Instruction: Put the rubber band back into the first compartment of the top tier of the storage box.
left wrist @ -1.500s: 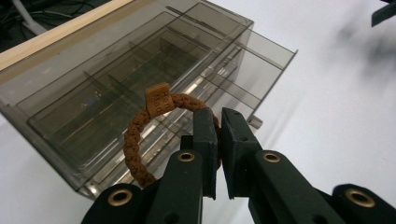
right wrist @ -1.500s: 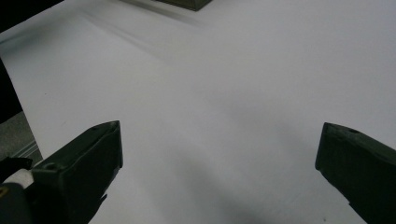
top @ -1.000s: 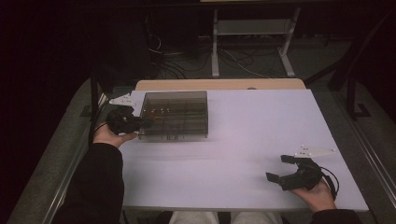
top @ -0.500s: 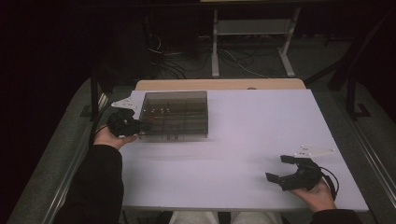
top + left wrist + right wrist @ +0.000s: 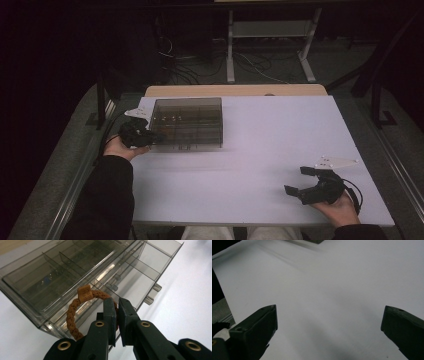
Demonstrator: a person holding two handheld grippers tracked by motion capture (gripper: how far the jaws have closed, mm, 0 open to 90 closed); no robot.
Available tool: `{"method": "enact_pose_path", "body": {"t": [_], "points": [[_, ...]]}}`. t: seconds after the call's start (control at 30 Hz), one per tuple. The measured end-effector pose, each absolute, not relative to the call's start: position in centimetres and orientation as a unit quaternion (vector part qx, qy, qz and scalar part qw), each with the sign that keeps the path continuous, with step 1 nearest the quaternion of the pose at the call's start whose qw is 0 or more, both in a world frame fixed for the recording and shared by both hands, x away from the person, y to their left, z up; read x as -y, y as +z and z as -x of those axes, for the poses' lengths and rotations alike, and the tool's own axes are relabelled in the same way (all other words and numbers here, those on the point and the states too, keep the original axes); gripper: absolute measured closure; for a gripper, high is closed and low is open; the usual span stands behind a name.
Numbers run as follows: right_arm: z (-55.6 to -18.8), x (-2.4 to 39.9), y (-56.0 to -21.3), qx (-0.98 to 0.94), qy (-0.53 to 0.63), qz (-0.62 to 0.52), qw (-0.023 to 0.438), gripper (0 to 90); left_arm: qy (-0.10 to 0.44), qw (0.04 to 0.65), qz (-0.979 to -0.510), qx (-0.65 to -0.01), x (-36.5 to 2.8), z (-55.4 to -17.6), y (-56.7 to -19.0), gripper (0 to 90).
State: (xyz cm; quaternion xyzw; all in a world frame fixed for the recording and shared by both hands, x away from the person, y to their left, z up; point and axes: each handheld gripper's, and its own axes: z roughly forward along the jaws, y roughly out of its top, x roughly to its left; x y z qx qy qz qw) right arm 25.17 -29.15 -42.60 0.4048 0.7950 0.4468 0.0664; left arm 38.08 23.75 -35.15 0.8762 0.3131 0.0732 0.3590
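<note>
A brown braided band with a small tan tag hangs from my left gripper, whose jaws are shut on its right side. The band sits just in front of a smoky clear compartment box with dividers and a drawer tab. In the high view the left gripper is at the left side of that box, at the table's back left. My right gripper rests near the front right edge with its jaws wide open. Nothing lies between them in the right gripper view.
The white table top stretches bare between the box and the right hand. Behind the table stand a desk frame and floor cables in the dark. Metal rails run along both table sides.
</note>
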Motion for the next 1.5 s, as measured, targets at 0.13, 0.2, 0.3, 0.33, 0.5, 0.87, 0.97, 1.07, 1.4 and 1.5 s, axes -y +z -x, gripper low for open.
{"method": "enact_pose_path", "body": {"t": [0.13, 0.2, 0.3, 0.33, 0.5, 0.87, 0.97, 1.07, 1.4, 1.5], "points": [[-25.2, 29.2, -42.6, -0.795, 0.447, -0.405, 0.066, 0.0, 0.071, 0.355, -0.878, -0.314, -23.5, -38.3, -35.4, 83.6], [-25.2, 29.2, -42.6, -0.795, 0.447, -0.404, 0.066, 0.0, 0.071, 0.352, -0.879, -0.315, -23.5, -38.4, -35.5, 83.6], [-25.2, 29.2, -42.6, -0.796, 0.446, -0.405, 0.066, 0.0, 0.069, 0.351, -0.878, -0.318, -23.5, -38.6, -35.6, 83.4], [-25.2, 29.2, -42.6, -0.795, 0.446, -0.405, 0.065, 0.0, 0.068, 0.349, -0.879, -0.317, -23.5, -38.6, -35.7, 83.4], [-25.2, 29.2, -42.6, -0.796, 0.446, -0.405, 0.065, 0.0, 0.063, 0.344, -0.879, -0.324, -23.5, -38.9, -36.0, 83.2], [-25.2, 29.2, -42.7, -0.796, 0.446, -0.404, 0.067, 0.0, 0.065, 0.364, -0.868, -0.332, -23.9, -38.8, -35.4, 70.7], [-25.2, 29.2, -42.7, -0.796, 0.446, -0.403, 0.068, 0.0, 0.069, 0.369, -0.863, -0.337, -24.3, -38.6, -35.1, 65.7], [-25.2, 29.2, -42.7, -0.796, 0.446, -0.403, 0.068, 0.0, 0.070, 0.374, -0.861, -0.338, -24.7, -38.4, -34.8, 59.4], [-25.2, 29.1, -42.6, -0.796, 0.446, -0.403, 0.067, 0.0, 0.046, 0.412, -0.842, -0.344, -25.3, -37.5, -34.1, 42.4], [-25.2, 29.1, -42.6, -0.796, 0.447, -0.403, 0.068, 0.0, 0.041, 0.429, -0.832, -0.350, -25.5, -37.3, -34.1, 37.8]]}}
